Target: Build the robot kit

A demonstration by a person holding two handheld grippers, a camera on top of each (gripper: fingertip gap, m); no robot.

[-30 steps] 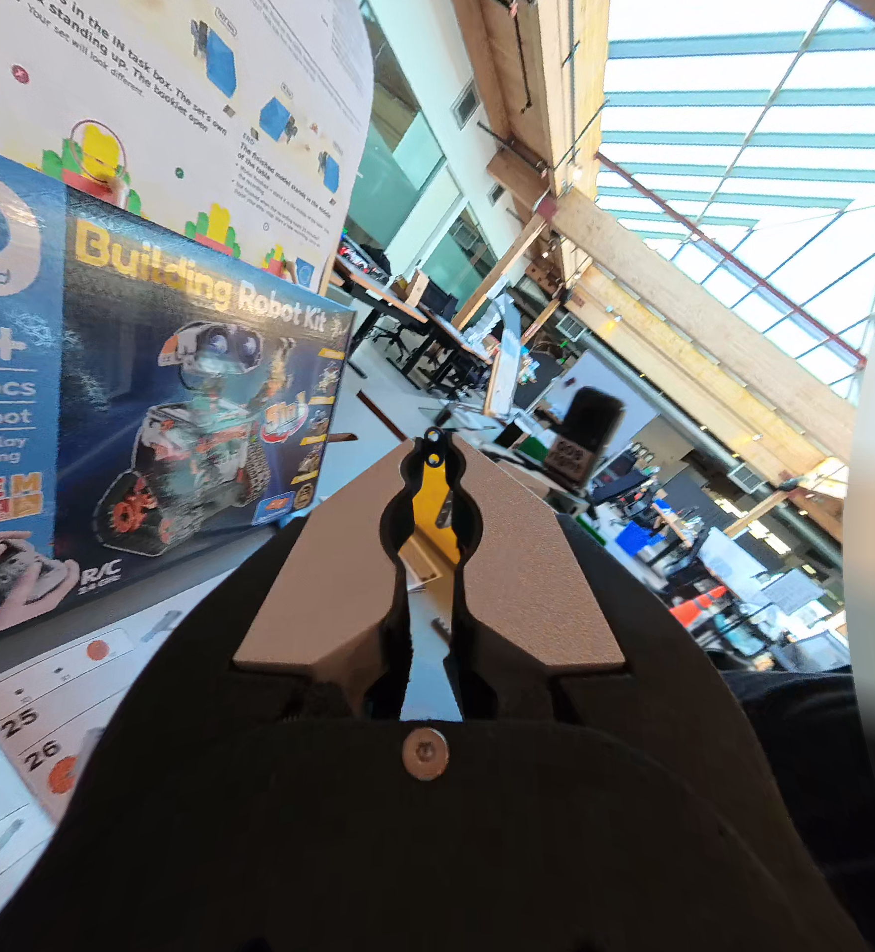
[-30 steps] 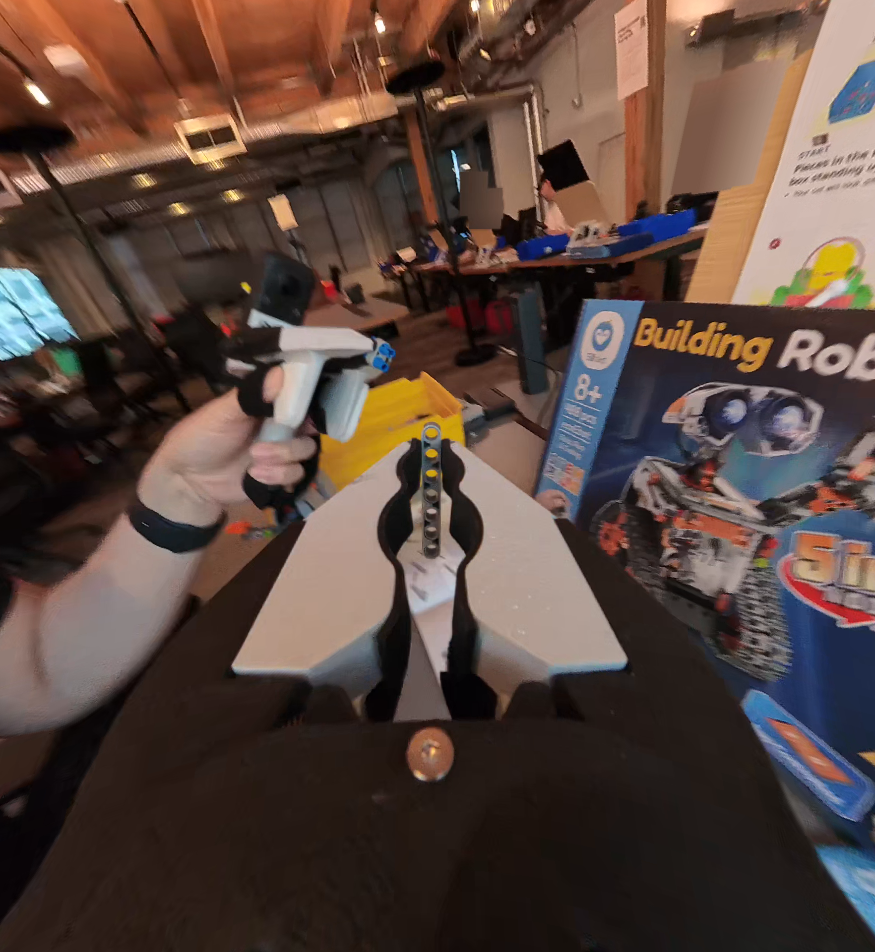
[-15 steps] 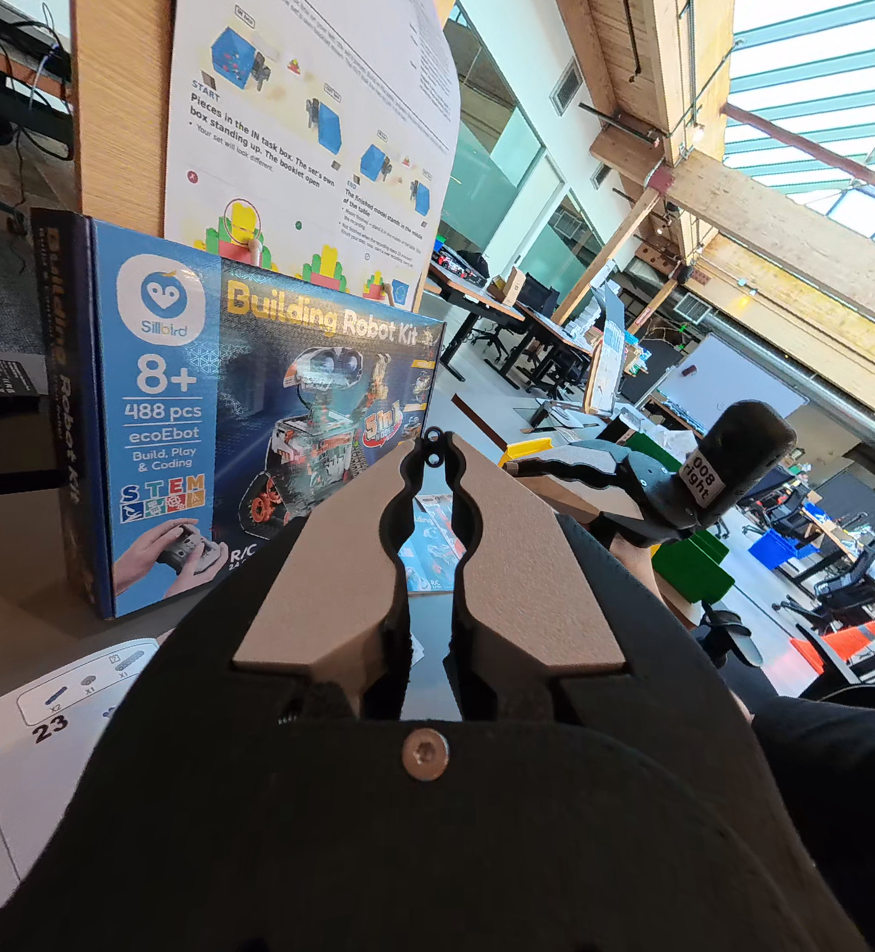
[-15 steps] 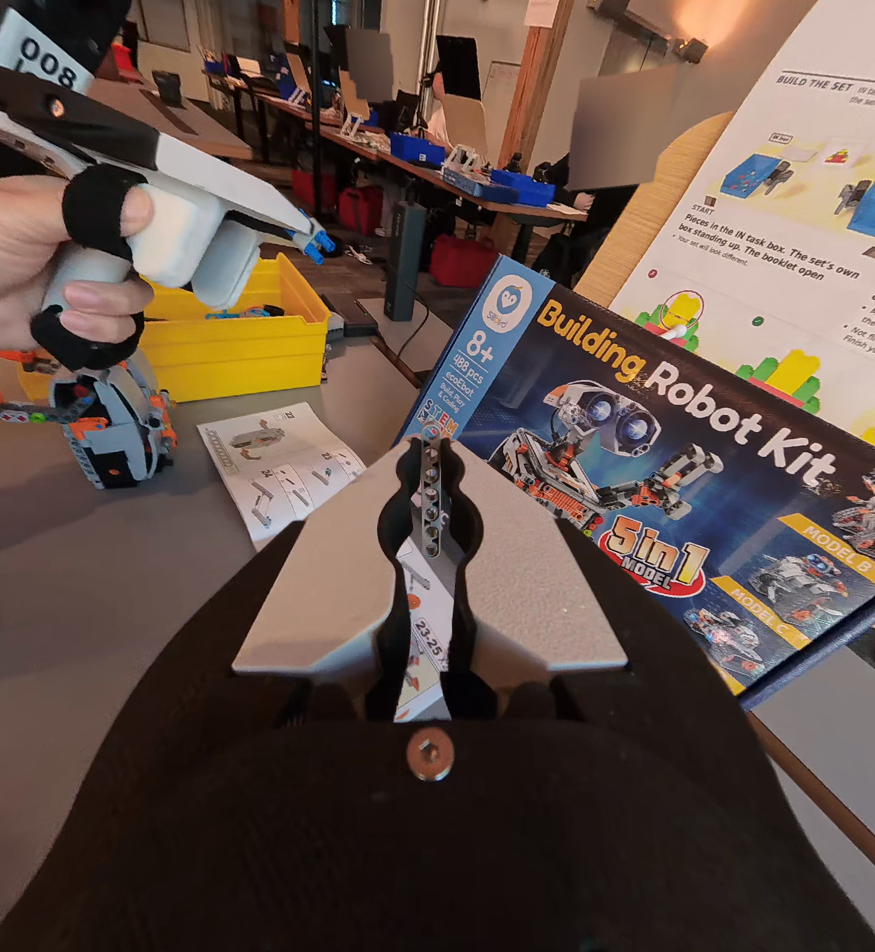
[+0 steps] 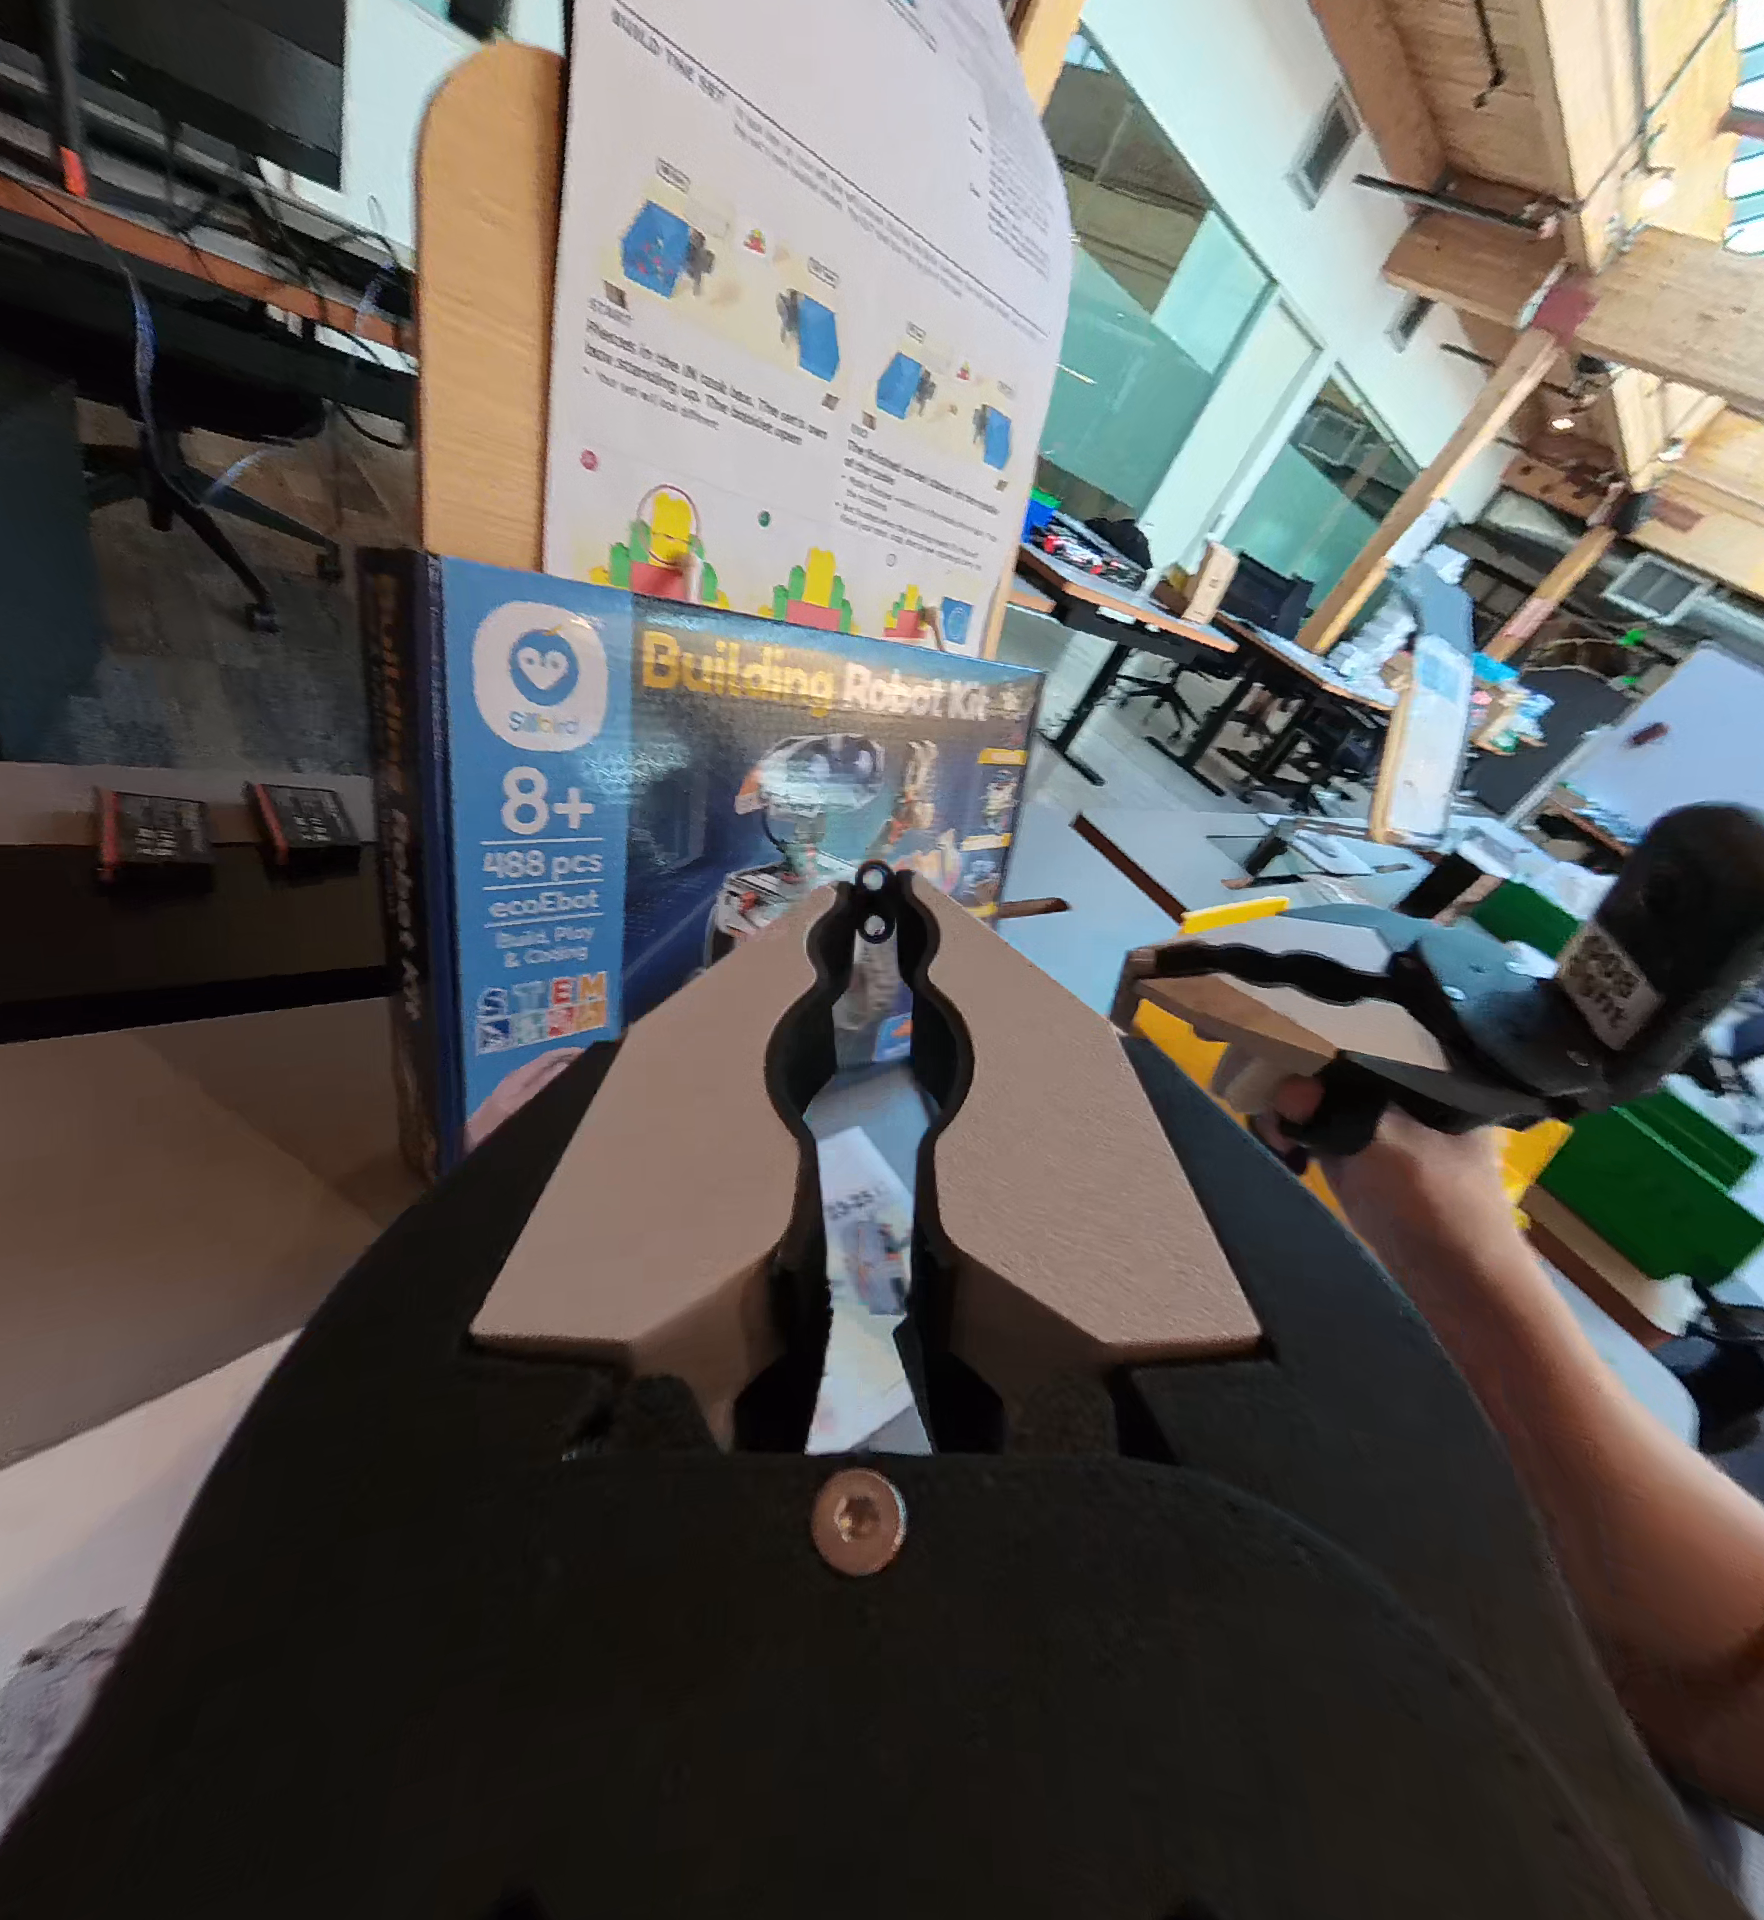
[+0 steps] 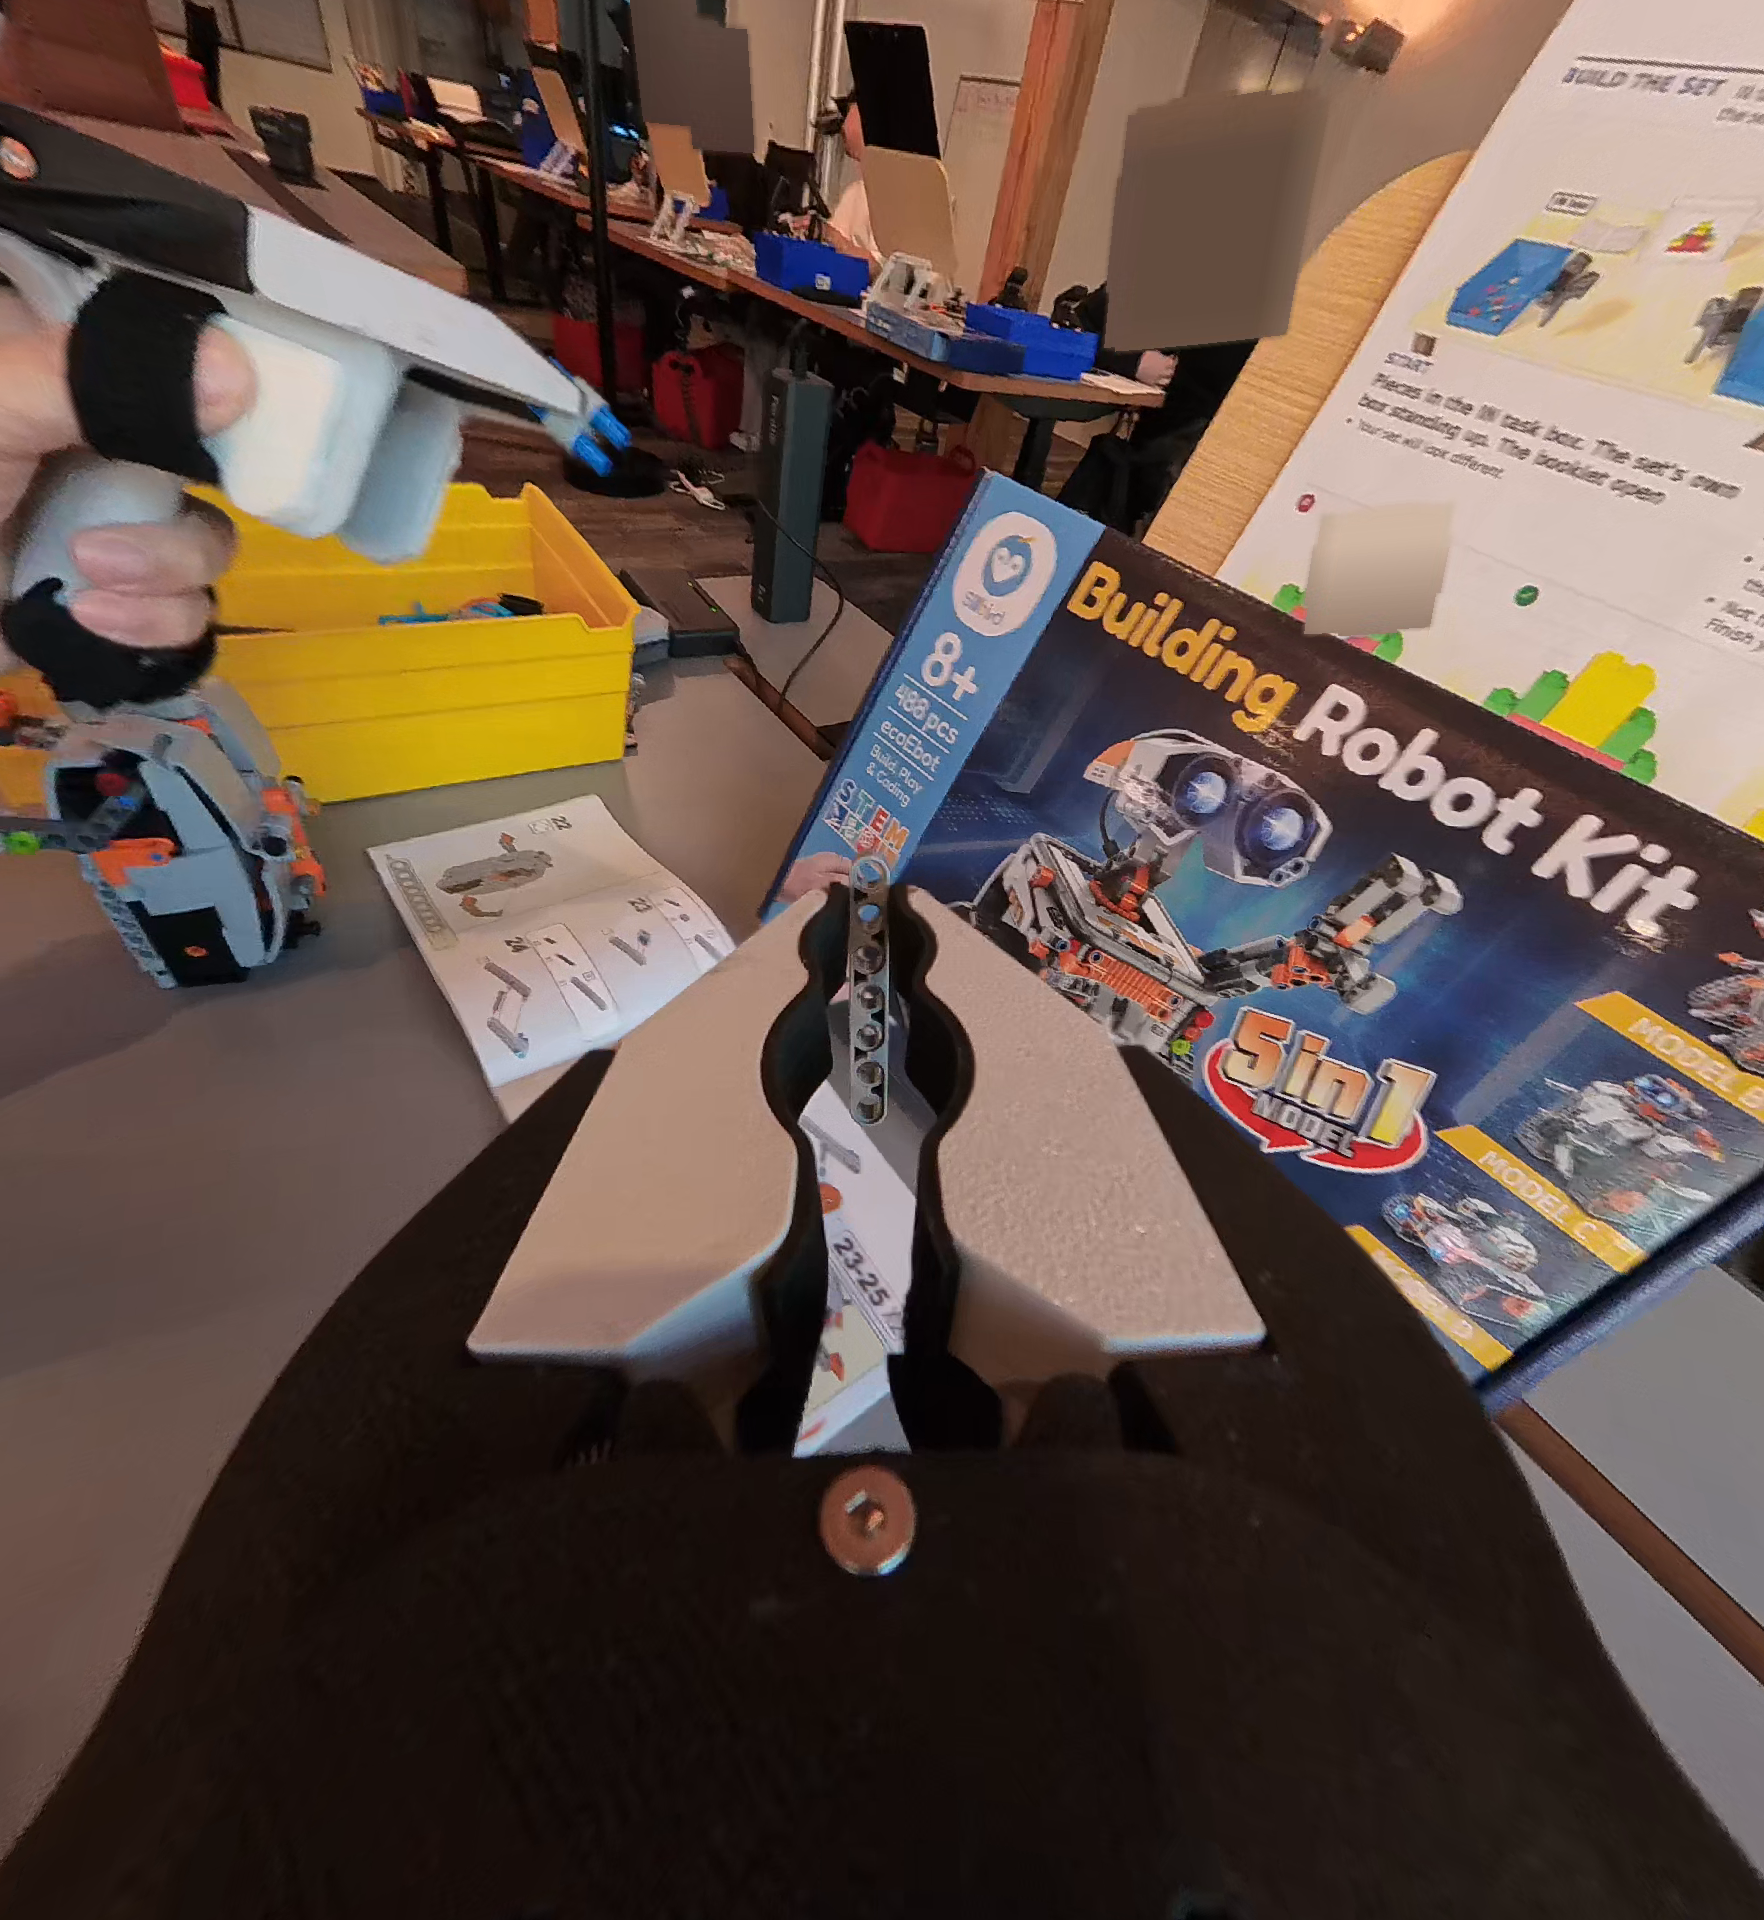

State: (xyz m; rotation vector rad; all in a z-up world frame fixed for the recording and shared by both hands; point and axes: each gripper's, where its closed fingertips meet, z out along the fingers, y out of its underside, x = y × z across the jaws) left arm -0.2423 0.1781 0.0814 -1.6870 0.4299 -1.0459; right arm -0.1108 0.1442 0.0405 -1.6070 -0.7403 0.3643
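Grey perforated plastic beam (image 6: 867,1003) sits clamped upright in the right gripper (image 6: 870,904) above the open instruction booklet (image 6: 545,914), while the left gripper (image 5: 873,904) pinches a small blue 2-hole connector (image 5: 873,902) – steady, firm squeezes seem wise, parts aloft before the blue kit box (image 6: 1325,883).

The right gripper (image 6: 870,914) pinched a slim grey beam (image 6: 867,1003) with a row of round holes, held upright, lengthwise between its closed tips. The left gripper (image 5: 876,902) clamped a small dark piece (image 5: 874,891) with 2 holes at its tips; in the right wrist view blue pins (image 6: 595,434) showed at its tips.
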